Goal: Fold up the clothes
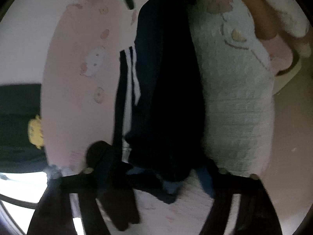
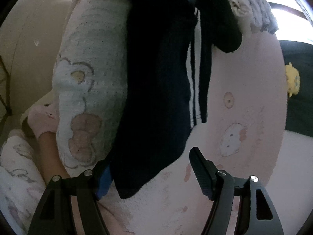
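Two fisheye views look down at a dark navy garment with white side stripes, stretched lengthwise over a pale pink fleece blanket printed with cartoon cat faces.

Only the right wrist view shows the garment's lower hem end clearly. It hangs at about 6 o'clock, between the fingers of the right tool. That tool stands moderately wide. Its ribbed black pad at 4 o'clock is clear of the cloth. The blue-tipped finger at 7 o'clock sits against the hem's edge, though whether it presses is unclear.

Only the left wrist view shows the opposite end. Here the fabric bunches at 6 o'clock over the left tool, covering its gap. Whether that tool grips the cloth cannot be told.

A fuzzy grey-white towelling piece with an embroidered animal figure lies just beside the garment. A loose black sock rests across the left tool's finger at 7 o'clock. A yellow plush toy sits on dark fabric at the blanket's edge. A person's bare leg shows at 8 o'clock in the right view.
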### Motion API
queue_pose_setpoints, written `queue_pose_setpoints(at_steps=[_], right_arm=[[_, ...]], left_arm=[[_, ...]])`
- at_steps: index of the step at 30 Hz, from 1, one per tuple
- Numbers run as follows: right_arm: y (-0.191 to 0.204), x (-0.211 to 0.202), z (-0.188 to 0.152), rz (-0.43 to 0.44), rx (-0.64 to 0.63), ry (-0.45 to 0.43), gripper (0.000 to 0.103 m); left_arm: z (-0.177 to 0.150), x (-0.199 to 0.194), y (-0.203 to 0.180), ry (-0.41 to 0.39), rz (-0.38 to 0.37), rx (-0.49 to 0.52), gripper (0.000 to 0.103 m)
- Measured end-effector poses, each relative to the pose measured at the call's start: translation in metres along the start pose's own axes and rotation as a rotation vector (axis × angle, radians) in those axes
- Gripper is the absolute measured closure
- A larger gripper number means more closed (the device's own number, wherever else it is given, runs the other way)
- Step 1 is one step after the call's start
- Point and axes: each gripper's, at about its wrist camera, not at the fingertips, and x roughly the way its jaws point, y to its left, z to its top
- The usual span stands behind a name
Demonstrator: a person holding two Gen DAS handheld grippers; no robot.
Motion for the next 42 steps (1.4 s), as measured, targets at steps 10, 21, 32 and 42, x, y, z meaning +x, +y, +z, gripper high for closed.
queue_pose_setpoints(at_steps=[10,21,32,42], right_arm=[[-0.030,0.009,-0.005,0.292,0.139,0.012,0.082],[-0.105,0.020,-0.031,0.592,0.535,-0.006,0.086],[-0.137,0.031,-0.048,0.715,0.715,-0.006,0.086],[-0.168,0.051,-0.044,0.804,0.840,0.010,0.086]], left_arm=[[0.004,0.011,0.032,0.025,-0.250,-0.263,0.076],[-0.012,0.023,0.097,0.027,-0.521,-0.644,0.076],[-0.029,0.021,0.125,0.013,-0.659,-0.884,0.076],[-0.050,0.044,0.150,0.035,-0.751,-1.061,0.076]])
